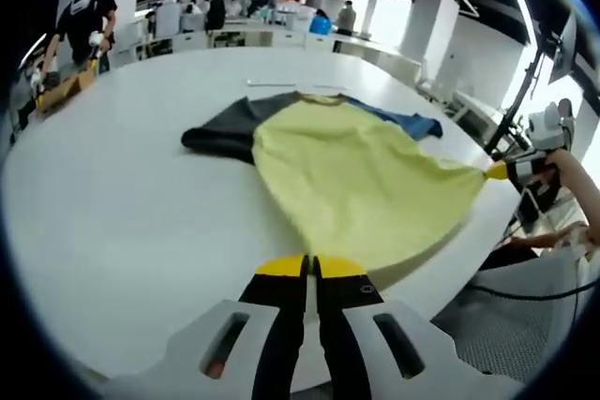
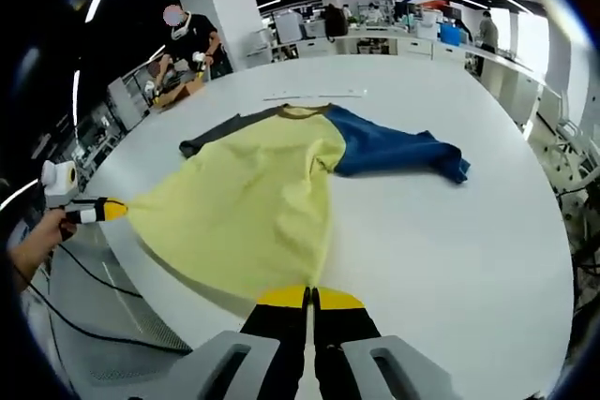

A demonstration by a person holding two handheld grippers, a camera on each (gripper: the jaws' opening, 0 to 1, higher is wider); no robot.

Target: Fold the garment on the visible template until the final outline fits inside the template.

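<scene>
A shirt with a yellow body (image 1: 361, 175) (image 2: 253, 199), a dark grey sleeve (image 1: 225, 128) (image 2: 211, 133) and a blue sleeve (image 1: 403, 121) (image 2: 394, 149) lies spread on the white table (image 1: 122, 194) (image 2: 450, 250). My left gripper (image 1: 309, 267) is shut on one corner of the yellow hem at the table's near edge; it also shows as yellow tips (image 2: 111, 210) at the left of the right gripper view. My right gripper (image 2: 309, 297) is shut on the other hem corner, and it appears at the hem's far right end (image 1: 497, 171). The hem is stretched taut between them.
A thin pale strip (image 1: 281, 84) (image 2: 314, 95) lies on the table just beyond the collar. A person (image 1: 82, 8) (image 2: 187, 35) works at the far side with a cardboard box. A hand (image 2: 37, 241) and cables sit past the table edge.
</scene>
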